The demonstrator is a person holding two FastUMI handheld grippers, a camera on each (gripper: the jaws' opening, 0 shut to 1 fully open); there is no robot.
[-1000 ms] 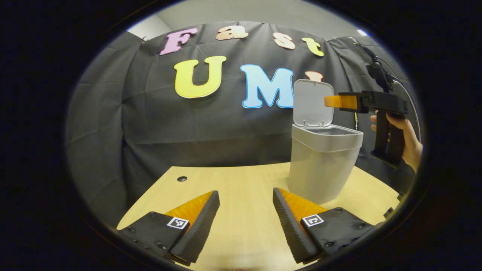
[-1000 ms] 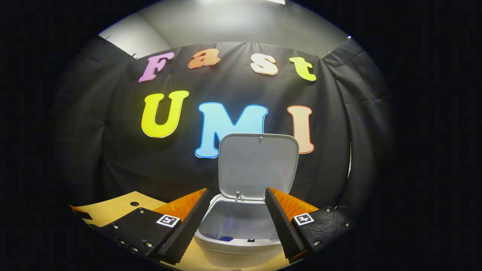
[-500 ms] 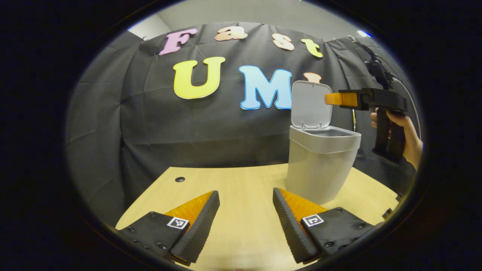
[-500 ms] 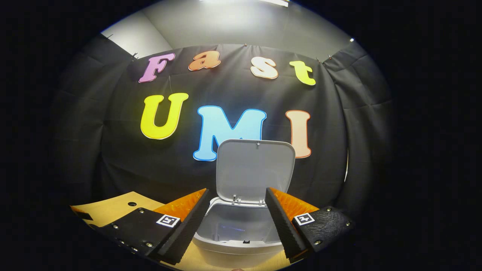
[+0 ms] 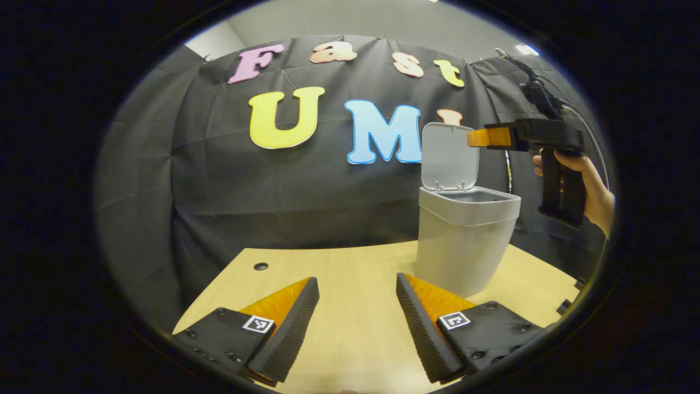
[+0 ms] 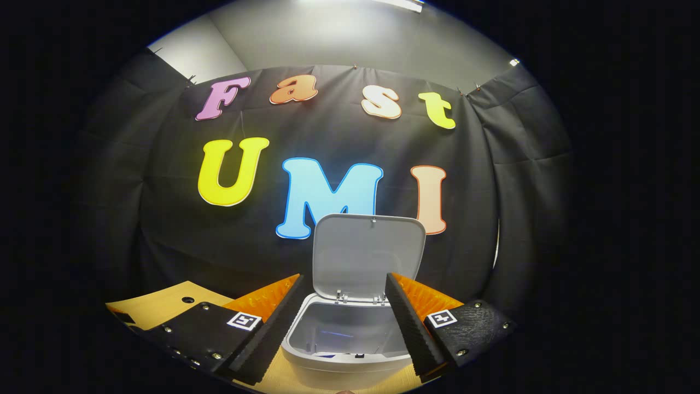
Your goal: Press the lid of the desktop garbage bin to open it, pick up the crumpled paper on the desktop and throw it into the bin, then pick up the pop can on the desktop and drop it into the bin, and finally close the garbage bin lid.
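Your left gripper (image 5: 355, 328) hangs low over the wooden table (image 5: 350, 268), fingers spread wide with nothing between them. The grey bin (image 5: 465, 241) stands at about 2 o'clock from it, lid (image 5: 449, 156) raised upright. Your right gripper (image 6: 342, 323) is spread and empty too, poised above the open bin (image 6: 344, 350) at 12 o'clock; something blue lies inside, too dim to identify.
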